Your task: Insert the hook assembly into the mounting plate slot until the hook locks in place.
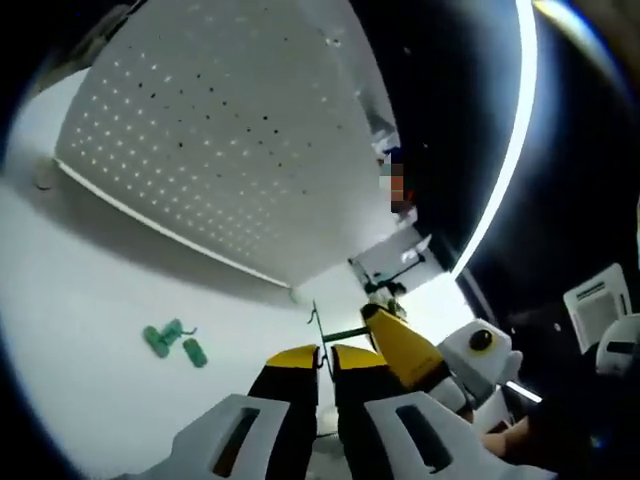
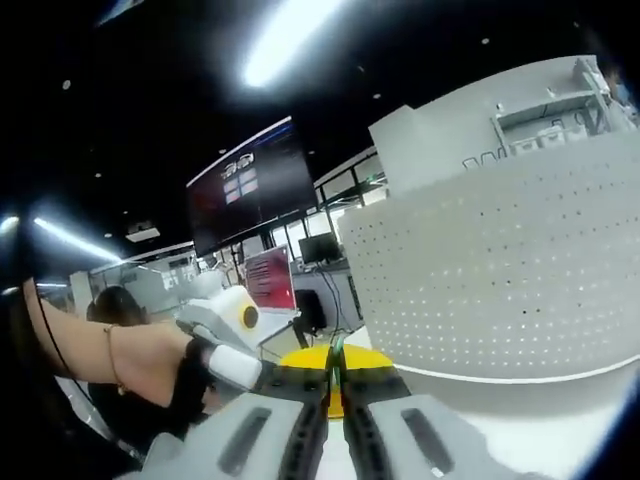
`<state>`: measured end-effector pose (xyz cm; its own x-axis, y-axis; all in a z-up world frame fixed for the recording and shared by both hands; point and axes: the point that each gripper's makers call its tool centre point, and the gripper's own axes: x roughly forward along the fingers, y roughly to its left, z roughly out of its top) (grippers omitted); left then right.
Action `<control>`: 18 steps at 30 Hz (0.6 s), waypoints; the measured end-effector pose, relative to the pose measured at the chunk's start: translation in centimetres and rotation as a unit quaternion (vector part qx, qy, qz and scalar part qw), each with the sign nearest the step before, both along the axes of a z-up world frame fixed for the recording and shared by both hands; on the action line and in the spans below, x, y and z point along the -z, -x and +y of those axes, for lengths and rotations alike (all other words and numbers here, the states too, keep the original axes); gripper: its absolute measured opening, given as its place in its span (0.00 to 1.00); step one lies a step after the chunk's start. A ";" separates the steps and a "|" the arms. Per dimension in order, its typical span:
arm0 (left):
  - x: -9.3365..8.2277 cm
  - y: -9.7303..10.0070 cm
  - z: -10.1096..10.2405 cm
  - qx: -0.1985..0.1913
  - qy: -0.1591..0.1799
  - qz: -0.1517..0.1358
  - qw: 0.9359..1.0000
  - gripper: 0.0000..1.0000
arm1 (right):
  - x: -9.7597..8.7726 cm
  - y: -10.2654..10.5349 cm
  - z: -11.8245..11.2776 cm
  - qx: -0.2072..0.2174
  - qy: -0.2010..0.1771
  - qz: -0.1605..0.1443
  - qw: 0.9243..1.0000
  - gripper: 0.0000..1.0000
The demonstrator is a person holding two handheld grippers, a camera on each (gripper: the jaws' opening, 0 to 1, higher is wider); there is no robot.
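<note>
Left gripper [image 1: 326,365] and right gripper [image 2: 335,385] are both clamping the hook [image 1: 316,330], readying insertion into pegboard [image 1: 220,150].

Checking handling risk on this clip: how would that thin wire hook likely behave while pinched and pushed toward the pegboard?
The wire hook looks thin, so probably light and slightly springy. Pinched between the left tongs at one narrow spot, it may twist. The perforated pegboard looks rigid.

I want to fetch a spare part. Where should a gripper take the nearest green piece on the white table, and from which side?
In the left gripper view, take the green piece across its short middle, coming from above. It lies flat on the table, apart from the other green pieces; its finer shape is blurred.
</note>
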<state>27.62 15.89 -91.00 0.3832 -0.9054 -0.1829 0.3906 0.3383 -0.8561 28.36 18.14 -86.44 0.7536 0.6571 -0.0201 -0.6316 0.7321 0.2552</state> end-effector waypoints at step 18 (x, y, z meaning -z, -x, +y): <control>-1.2 0.2 0.0 0.004 0.017 -0.001 1.000 0.01 | -1.4 0.9 0.3 -0.009 0.023 -0.038 0.999 0.01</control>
<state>27.41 15.90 -89.78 0.3756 -0.9143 -0.1514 0.3949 0.3056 -0.8664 27.45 18.45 -85.06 0.7416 0.6708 0.0060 -0.6616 0.7299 0.1720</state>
